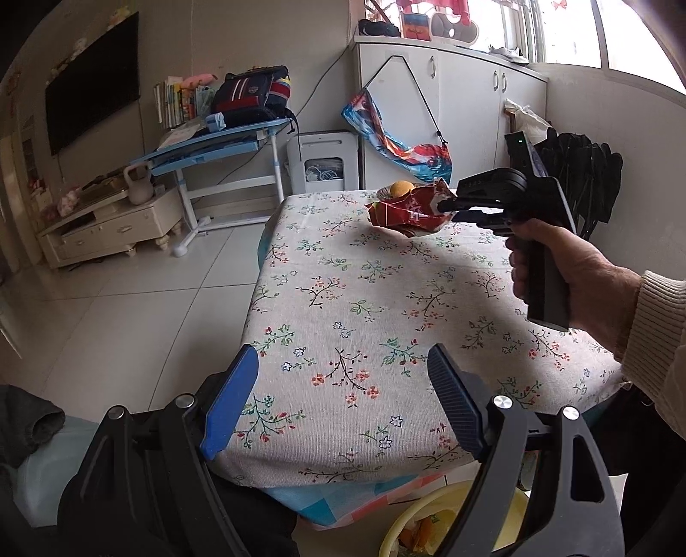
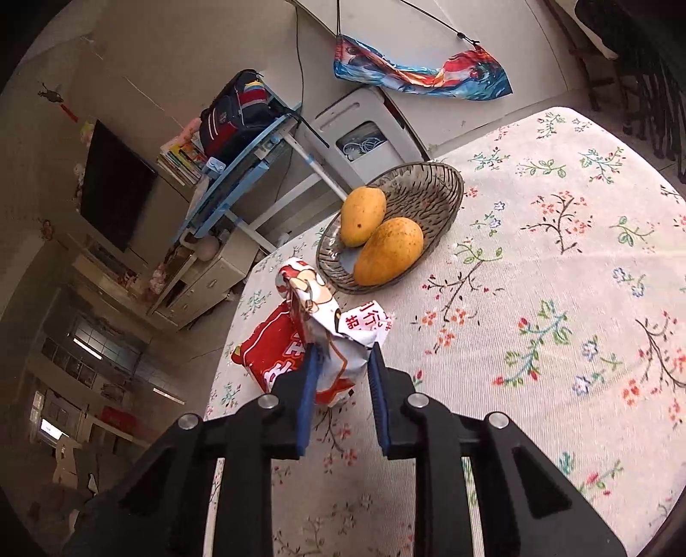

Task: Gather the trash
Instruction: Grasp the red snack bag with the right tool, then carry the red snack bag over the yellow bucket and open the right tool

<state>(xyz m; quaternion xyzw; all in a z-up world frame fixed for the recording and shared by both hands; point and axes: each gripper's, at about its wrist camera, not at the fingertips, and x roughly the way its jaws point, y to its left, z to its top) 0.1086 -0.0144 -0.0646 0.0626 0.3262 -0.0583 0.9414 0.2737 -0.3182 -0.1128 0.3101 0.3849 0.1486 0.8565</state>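
The crumpled red-and-white snack wrapper (image 2: 308,342) is pinched in the right gripper (image 2: 343,355) jaws; left gripper (image 1: 343,372) jaws gape empty.

Two mangoes (image 2: 377,235), one wrapper (image 2: 300,342), one dish (image 2: 428,188)

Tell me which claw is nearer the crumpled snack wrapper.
Right. The right claw is closed on the snack wrapper; the left claw hangs open at the table's near edge, well short of it.

Daylight from blown-out window (image 1: 570,30); fisheye warp, dark corners.
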